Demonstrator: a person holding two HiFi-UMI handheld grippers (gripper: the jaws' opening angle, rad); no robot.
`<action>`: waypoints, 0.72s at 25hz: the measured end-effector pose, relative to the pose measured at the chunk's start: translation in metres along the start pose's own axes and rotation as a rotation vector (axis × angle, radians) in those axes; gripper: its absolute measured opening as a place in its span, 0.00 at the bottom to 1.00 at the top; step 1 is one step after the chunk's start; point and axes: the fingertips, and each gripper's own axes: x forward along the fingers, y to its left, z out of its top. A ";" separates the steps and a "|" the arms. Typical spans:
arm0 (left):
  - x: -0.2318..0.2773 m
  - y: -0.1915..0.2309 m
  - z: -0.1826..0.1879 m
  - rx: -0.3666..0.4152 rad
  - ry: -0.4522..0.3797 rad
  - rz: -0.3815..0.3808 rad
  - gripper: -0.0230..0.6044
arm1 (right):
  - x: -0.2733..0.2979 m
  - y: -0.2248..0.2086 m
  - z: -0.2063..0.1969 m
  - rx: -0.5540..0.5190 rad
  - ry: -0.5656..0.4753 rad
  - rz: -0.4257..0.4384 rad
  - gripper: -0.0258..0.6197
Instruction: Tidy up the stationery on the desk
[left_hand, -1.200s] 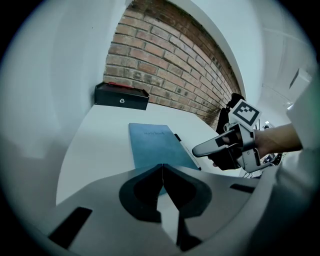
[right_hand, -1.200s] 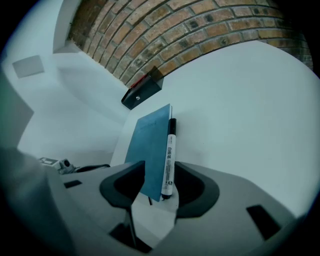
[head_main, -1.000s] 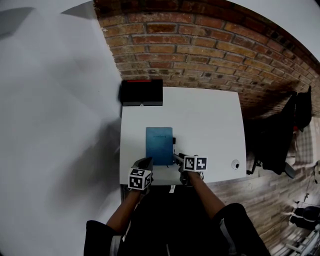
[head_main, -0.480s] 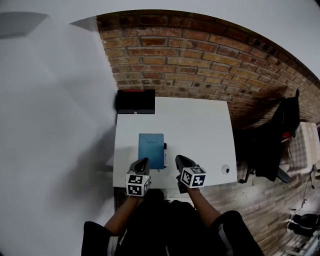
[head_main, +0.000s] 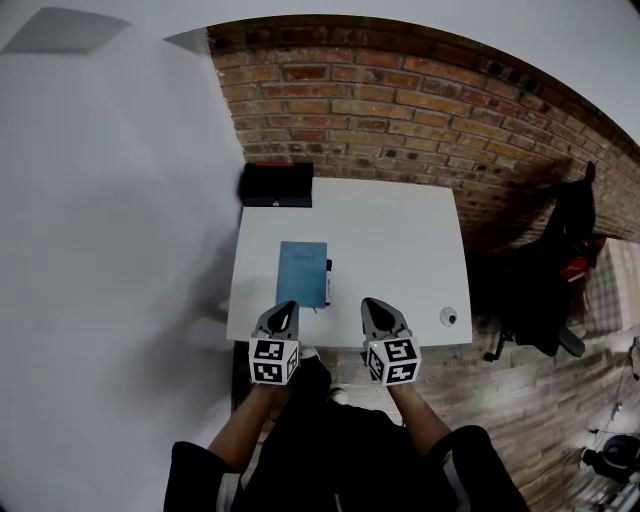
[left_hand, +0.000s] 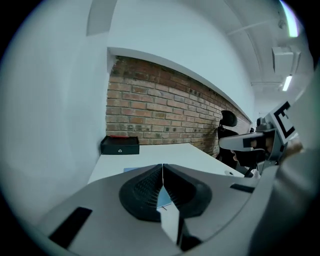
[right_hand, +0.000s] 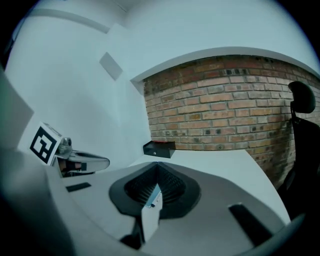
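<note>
Both claws have drawn back from the desk (head_main: 400, 240) edge: left gripper (head_main: 283, 310) closed and empty, right gripper (head_main: 375, 305) just snapped closed on nothing. Beyond, blue notebook (head_main: 302, 273) and pen (head_main: 328, 280) lie side by side; black box (head_main: 277, 185) farthest. Tidying appears finished.

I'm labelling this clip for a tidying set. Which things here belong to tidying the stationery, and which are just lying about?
Job: flat blue rectangular notebook; thin black pen beside its right edge; black rectangular box at the white desk's far left corner, probably storage.
Lying about: small round white object near the desk's right edge; black office chair; red brick wall.
</note>
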 end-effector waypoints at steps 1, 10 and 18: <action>-0.007 -0.004 -0.001 0.005 -0.004 0.003 0.06 | -0.008 0.000 0.001 -0.004 -0.007 -0.002 0.07; -0.053 -0.043 -0.024 0.023 0.002 0.009 0.06 | -0.061 0.006 -0.015 0.003 -0.020 -0.006 0.07; -0.072 -0.055 -0.041 0.030 0.012 0.011 0.06 | -0.078 0.023 -0.035 0.001 -0.006 0.020 0.07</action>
